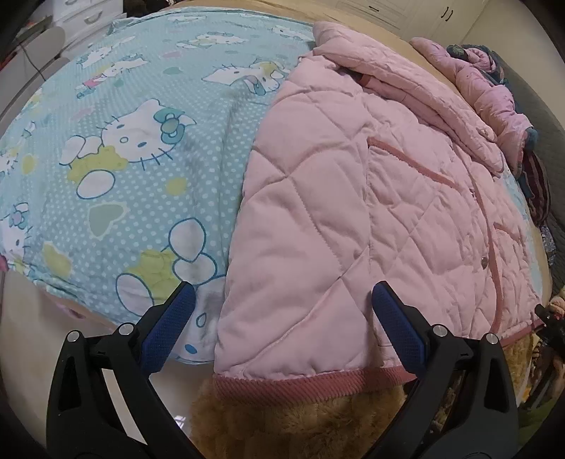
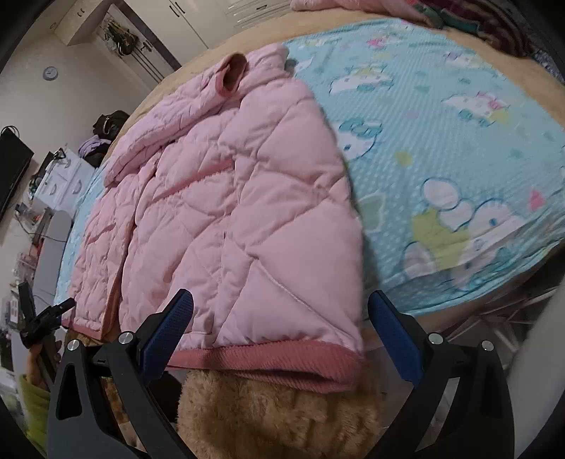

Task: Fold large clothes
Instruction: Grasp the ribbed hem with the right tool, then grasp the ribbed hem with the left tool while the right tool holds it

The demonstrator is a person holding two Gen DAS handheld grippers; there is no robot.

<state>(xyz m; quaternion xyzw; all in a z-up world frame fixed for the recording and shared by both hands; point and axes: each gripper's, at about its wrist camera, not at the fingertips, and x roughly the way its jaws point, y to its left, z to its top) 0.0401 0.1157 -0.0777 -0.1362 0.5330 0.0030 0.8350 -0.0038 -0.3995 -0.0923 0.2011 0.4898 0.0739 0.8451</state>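
A pink quilted jacket point(image 1: 353, 212) lies flat on the bed with its sleeves folded in, its darker pink ribbed hem point(image 1: 310, 383) hanging over the near edge. My left gripper point(image 1: 282, 300) is open, its blue pads either side of the jacket's left hem corner, nothing between them. In the right wrist view the same jacket point(image 2: 229, 212) stretches away, collar point(image 2: 235, 70) at the far end. My right gripper point(image 2: 279, 303) is open over the hem's right corner point(image 2: 332, 360), holding nothing. The other gripper point(image 2: 39, 317) shows small at the left edge.
A blue cartoon-cat sheet point(image 1: 123, 141) covers the bed beside the jacket. A tan fluffy blanket point(image 1: 282, 423) hangs below the hem. Another pink padded garment and dark clothes point(image 1: 494, 88) are heaped at the far right. White cupboards point(image 2: 197, 21) and a drawer unit point(image 2: 60, 183) line the walls.
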